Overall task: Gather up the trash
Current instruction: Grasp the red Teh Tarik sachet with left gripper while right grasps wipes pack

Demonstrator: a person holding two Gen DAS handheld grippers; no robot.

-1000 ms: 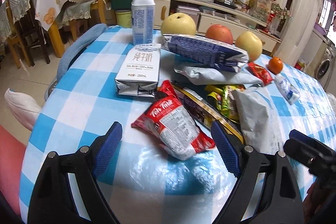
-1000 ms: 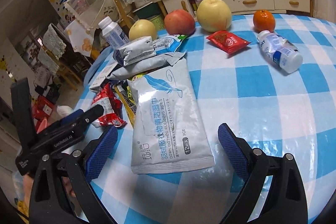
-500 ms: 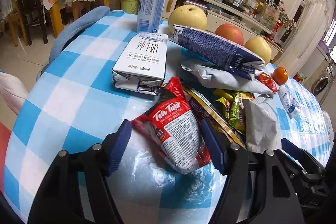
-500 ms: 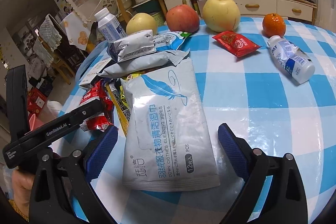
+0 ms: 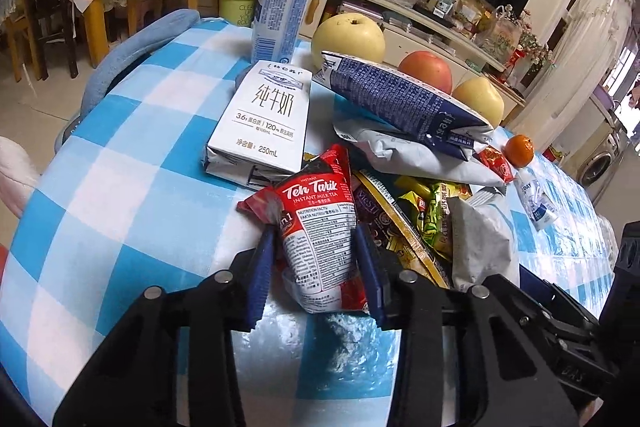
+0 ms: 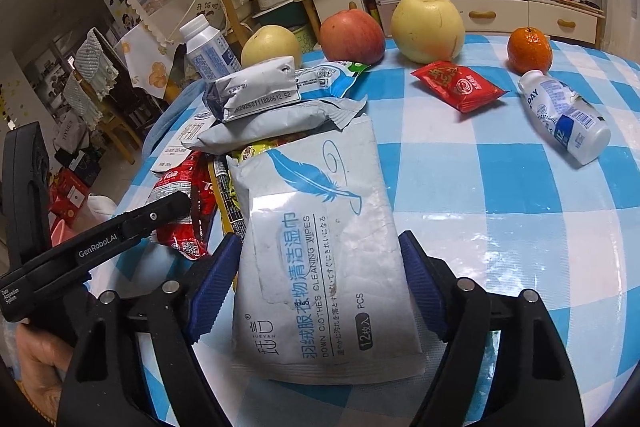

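Observation:
A red Teh Tarik sachet [image 5: 318, 227] lies at the near edge of a heap of wrappers on the blue-checked table [image 5: 132, 211]. My left gripper [image 5: 314, 239] is closing on it; both blue pads touch its sides and the sachet bulges between them. A pale wipes pack with a blue feather [image 6: 320, 247] lies flat in front of my right gripper [image 6: 320, 239]. Its jaws are closing with the pack between them; the pads stand at its edges and the pack is not squeezed. In the right wrist view the left gripper [image 6: 152, 219] reaches in from the left, held by a hand [image 6: 36, 355].
The heap holds a milk carton [image 5: 264, 123], a dark blue pouch [image 5: 400, 99], a grey pack [image 6: 276, 123] and yellow-green wrappers [image 5: 432, 211]. Behind stand an upright bottle [image 5: 280, 3], pears and an apple [image 6: 352, 37]. A tangerine [image 6: 530, 49], red sachet [image 6: 460, 87] and lying bottle [image 6: 564, 115] sit right.
Both grippers' jaws have narrowed. The left pads came in from wide apart onto the red sachet, which now stands puffed up. The right pads drew in to the wipes pack's edges.

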